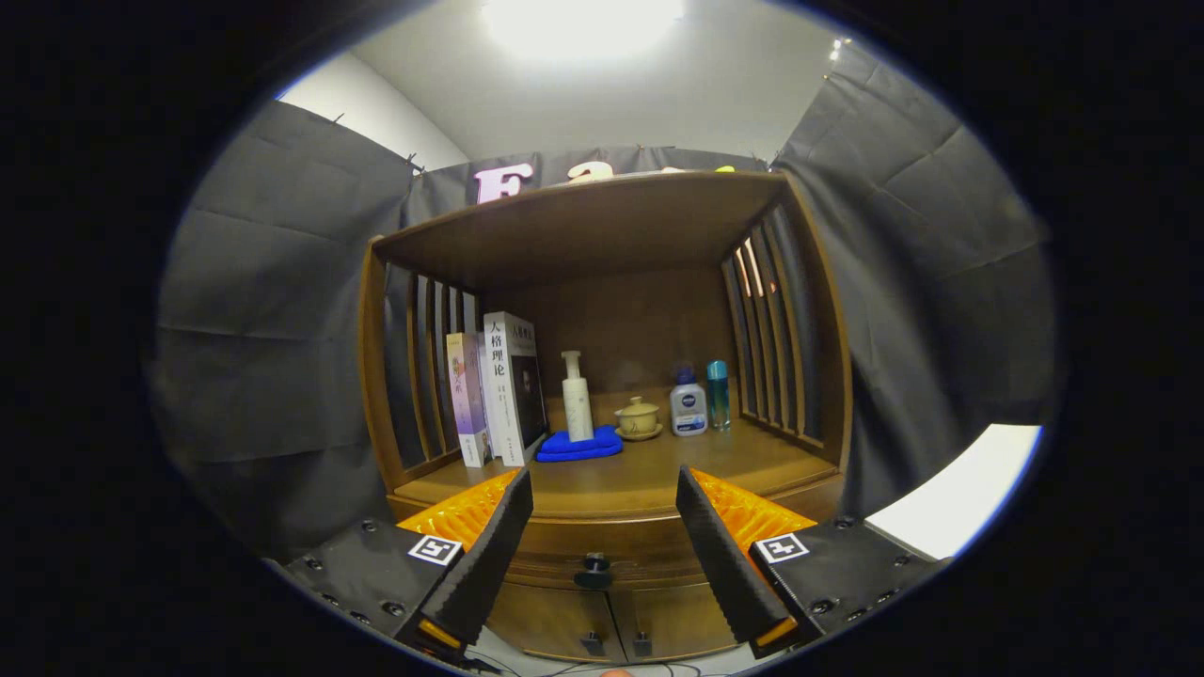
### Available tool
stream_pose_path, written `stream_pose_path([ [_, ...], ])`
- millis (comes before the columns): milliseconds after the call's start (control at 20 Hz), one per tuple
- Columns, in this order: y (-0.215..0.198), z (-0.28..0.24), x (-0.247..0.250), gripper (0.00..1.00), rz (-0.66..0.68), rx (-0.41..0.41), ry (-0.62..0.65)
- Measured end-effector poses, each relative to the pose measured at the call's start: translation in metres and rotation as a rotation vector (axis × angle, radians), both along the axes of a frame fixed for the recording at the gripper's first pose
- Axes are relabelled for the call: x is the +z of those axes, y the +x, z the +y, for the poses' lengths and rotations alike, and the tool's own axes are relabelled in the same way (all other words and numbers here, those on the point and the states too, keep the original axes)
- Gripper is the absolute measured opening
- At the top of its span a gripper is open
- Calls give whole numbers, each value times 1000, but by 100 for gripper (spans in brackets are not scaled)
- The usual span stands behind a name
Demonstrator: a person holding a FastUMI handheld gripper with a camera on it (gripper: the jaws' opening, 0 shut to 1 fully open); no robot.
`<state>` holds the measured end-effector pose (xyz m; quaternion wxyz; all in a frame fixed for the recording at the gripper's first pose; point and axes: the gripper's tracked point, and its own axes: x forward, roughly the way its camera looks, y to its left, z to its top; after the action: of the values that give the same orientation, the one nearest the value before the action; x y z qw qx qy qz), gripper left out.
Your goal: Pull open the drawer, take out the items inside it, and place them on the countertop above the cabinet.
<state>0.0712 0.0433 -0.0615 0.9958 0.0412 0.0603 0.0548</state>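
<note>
Hovering in front of the wooden cabinet [602, 376], the hand-held gripper [598, 555] has its fingers spread wide, nothing btwn them but air. Straight ahead, framed in the gap btwn the fingertips, sits the drawer [602, 541] w/ its dark round knob [594, 567] — drawer front looks flush, closed. Fingers not touching the knob; it's just beyond them, centred. Below the drawer, two cabinet doors [611, 621] w/ small dark pulls, also shut.

Up on the countertop [658, 470] above the drawer: books [494, 395] standing upright at the left side, against the slatted wall. Next to them a folded blue cloth [580, 445] w/ a white pump bottle [576, 400] standing on it. Right of that, a small lidded cup on a saucer [639, 418], then a white bottle w/ blue cap [689, 406], and a slim teal bottle [718, 395] just beside it. Front strip of the countertop is bare wood.
</note>
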Motion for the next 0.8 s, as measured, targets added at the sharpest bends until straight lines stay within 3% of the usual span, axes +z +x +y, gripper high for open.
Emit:
stream_pose_path([
  [550,51,14,-111,98,197,29,-24],
  [800,56,14,-146,98,261,34,-80],
])
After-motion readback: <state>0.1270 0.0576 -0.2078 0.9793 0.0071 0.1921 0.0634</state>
